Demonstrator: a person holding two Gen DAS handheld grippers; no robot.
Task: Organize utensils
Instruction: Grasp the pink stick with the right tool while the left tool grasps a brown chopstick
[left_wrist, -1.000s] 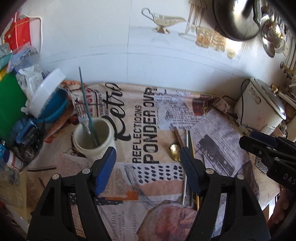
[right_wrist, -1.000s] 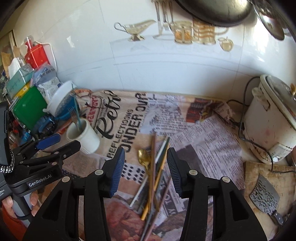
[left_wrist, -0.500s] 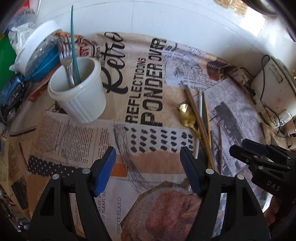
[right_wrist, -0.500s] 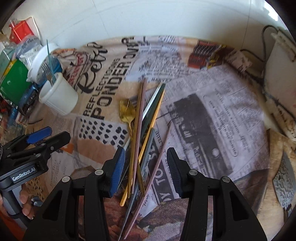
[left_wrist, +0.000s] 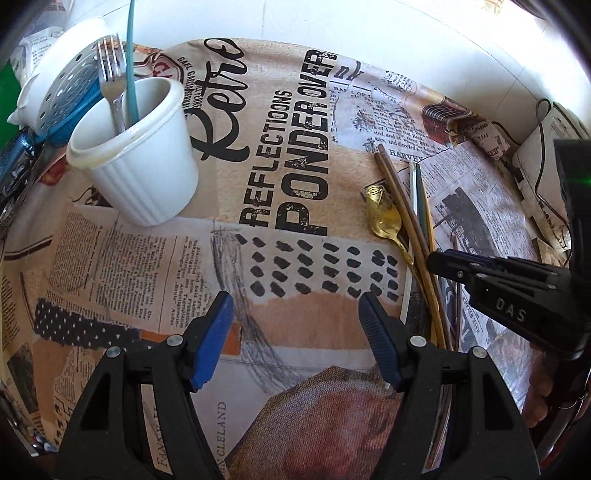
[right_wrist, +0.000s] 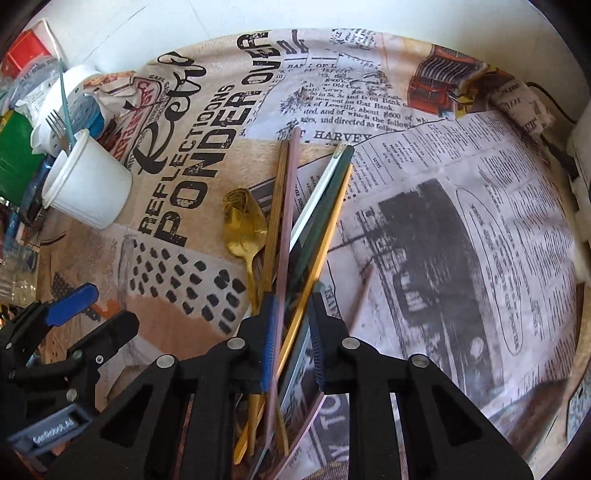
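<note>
Newsprint-pattern tablecloth (left_wrist: 295, 206) w/ "Retro" & "PONDER OVER" lettering spreads under & ahead of the jaws, white tiled wall (left_wrist: 369, 29) beyond it, sunlit; clutter (right_wrist: 22, 122) far left, white appliance (left_wrist: 535, 162) w/ cord far right.

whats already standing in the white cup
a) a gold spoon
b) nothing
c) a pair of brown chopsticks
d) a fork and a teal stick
d: a fork and a thin teal stick stand in the cup, while the gold spoon and the chopsticks lie on the cloth.
</note>
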